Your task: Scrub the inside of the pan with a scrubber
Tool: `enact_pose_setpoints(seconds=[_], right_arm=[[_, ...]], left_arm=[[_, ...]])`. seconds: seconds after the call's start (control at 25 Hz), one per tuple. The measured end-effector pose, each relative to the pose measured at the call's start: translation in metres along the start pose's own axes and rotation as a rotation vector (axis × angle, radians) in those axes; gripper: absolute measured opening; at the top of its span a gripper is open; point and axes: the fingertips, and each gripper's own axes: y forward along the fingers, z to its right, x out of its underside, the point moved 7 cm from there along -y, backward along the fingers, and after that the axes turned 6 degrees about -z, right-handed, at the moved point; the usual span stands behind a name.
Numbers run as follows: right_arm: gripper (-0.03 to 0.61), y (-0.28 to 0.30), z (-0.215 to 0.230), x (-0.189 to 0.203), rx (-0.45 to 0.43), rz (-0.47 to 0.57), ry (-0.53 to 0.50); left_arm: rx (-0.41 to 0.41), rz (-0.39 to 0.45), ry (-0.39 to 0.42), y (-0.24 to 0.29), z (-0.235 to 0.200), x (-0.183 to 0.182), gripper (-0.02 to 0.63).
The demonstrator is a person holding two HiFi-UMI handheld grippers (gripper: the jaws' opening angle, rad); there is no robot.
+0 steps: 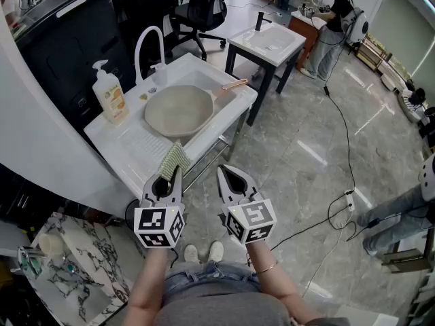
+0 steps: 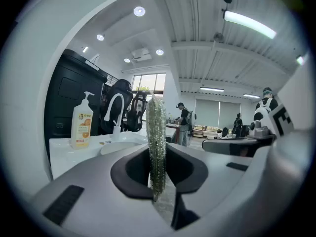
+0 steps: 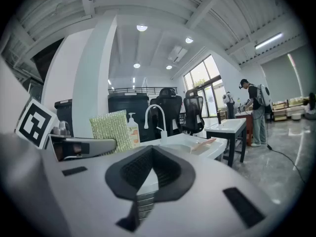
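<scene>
The left tongs [image 1: 175,173] pinch the green scrubber [image 1: 174,158] upright. The right tongs [image 1: 223,172] are closed and empty. The pan [image 1: 178,111] lies in the white bench's [image 1: 132,151] sink, ahead of both.

Grey pan [image 1: 178,111] lies flat in the sink [image 1: 194,65]; glittery green scrubber [image 1: 174,159] stands upright, gripped.

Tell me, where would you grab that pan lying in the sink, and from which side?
By its handle. The pan rests in the sink, its bowl too wide to pinch, while the slim handle juts over the rim on the far right. The empty right gripper could probably come from that side, fingers closing across it.
</scene>
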Motion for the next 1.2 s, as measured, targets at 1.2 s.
enact_pose_setpoints(seconds=[1.2], right_arm=[[0.011, -0.018, 0.068, 0.002, -0.042, 0.038, 0.073]], left_arm=[[-0.102, -0.009, -0.045, 0.02, 0.018, -0.009, 0.064]])
